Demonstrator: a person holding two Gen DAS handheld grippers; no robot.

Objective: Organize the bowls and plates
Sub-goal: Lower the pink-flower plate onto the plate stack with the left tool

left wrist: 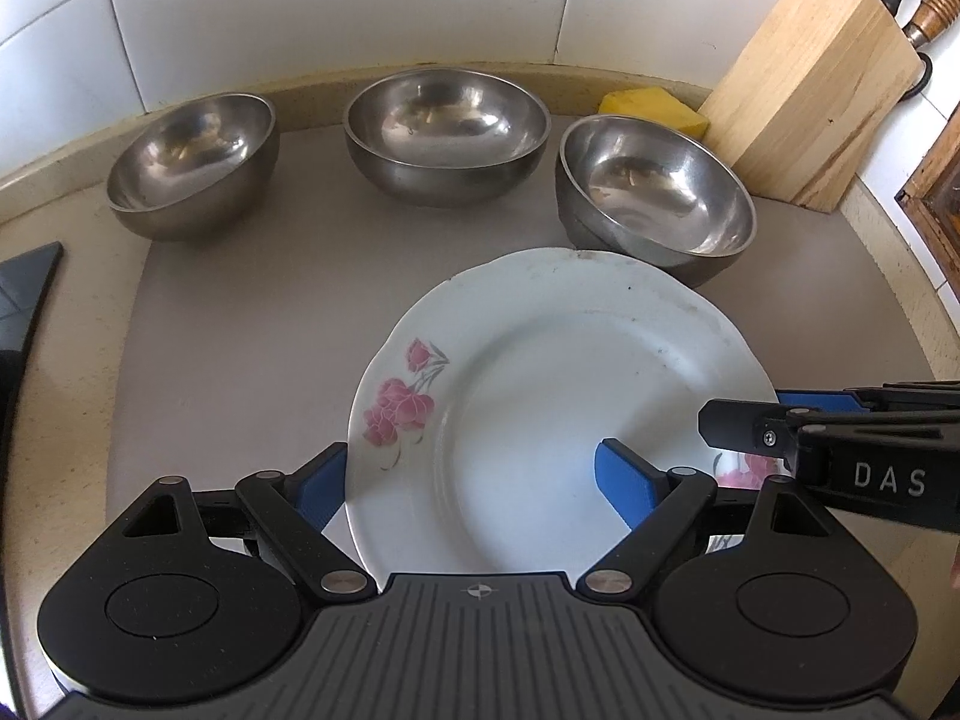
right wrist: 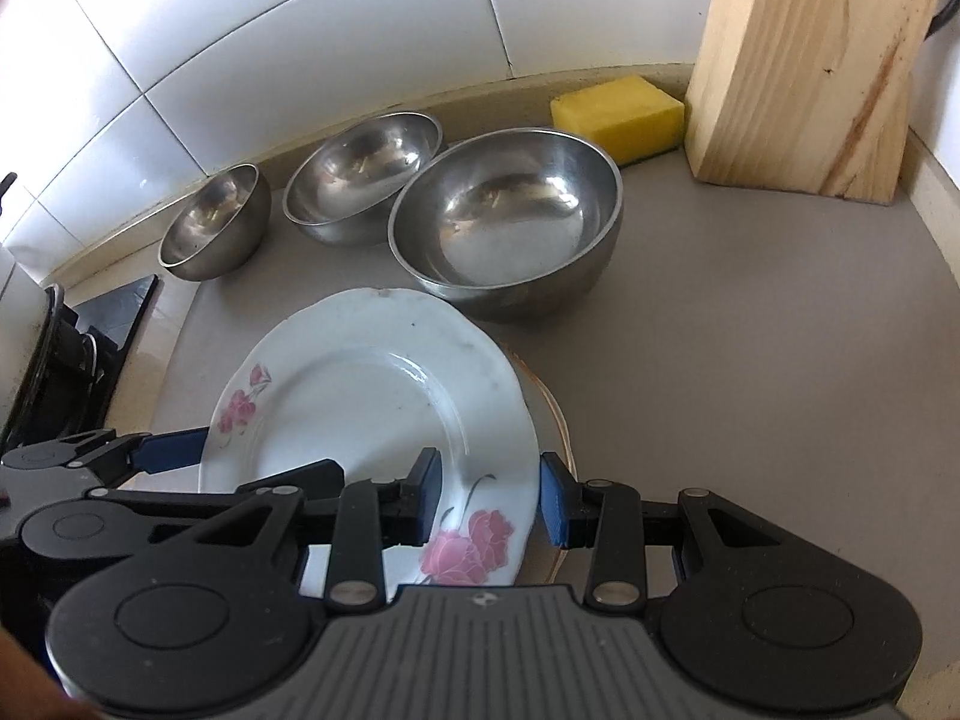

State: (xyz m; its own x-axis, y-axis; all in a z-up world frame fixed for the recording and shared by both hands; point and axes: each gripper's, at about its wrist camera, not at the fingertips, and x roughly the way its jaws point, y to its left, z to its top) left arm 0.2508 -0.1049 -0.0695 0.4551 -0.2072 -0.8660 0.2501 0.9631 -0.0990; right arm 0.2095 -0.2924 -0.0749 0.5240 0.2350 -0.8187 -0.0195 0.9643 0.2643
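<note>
Plates first: a white plate with pink flowers printed on its rim sits tilted at the front of the grey surface, and the right wrist view shows it lying over a second plate whose gold-lined edge peeks out on the right. The right tongs are narrowed onto the flowered plate's near-right rim, one blue pad above the rim and one below it, pinching it. The left tongs stand wide apart, with one blue pad just off the plate's left edge and the other over the plate's well; neither pad visibly presses on it.

Behind the plates three steel bowls line up along the tiled wall: a left bowl, a middle bowl and a right bowl, the right one closest to the flowered plate and almost touching its far rim. A yellow sponge lies by the wall between the right bowl and a wooden knife block. A dark stove edge shows at the far left.
</note>
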